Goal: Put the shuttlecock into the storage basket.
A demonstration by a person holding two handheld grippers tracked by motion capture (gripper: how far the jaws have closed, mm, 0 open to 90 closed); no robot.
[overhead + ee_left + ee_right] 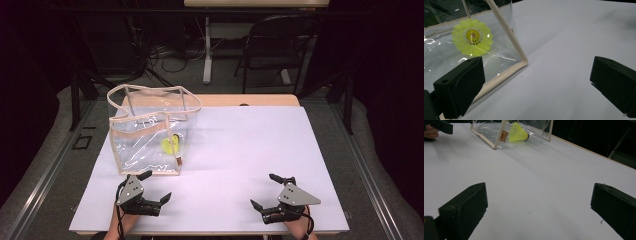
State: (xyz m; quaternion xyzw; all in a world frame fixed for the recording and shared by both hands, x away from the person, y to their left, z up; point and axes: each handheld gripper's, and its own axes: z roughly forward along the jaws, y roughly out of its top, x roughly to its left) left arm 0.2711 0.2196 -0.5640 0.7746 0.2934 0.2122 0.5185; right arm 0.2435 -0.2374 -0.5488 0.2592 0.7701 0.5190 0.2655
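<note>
A clear plastic bag (150, 131) with beige trim stands upright on the white table (240, 150) at the left. Inside it lies a yellow shuttlecock (170, 145), its skirt facing the camera in the left gripper view (472, 37) and seen from the side in the right gripper view (517, 133). My left gripper (156, 187) rests open just in front of the bag's near right corner (524, 62), nothing between its jaws. Near the front right, my right gripper (265, 191) sits open over bare table, far from the bag (499, 132).
A black folding chair (280, 47) and a desk leg (207, 50) with cables stand behind the table. The table's far wooden edge (250, 100) shows beyond the white sheet. A hand and the other gripper's jaw (439, 126) appear at the top left of the right gripper view.
</note>
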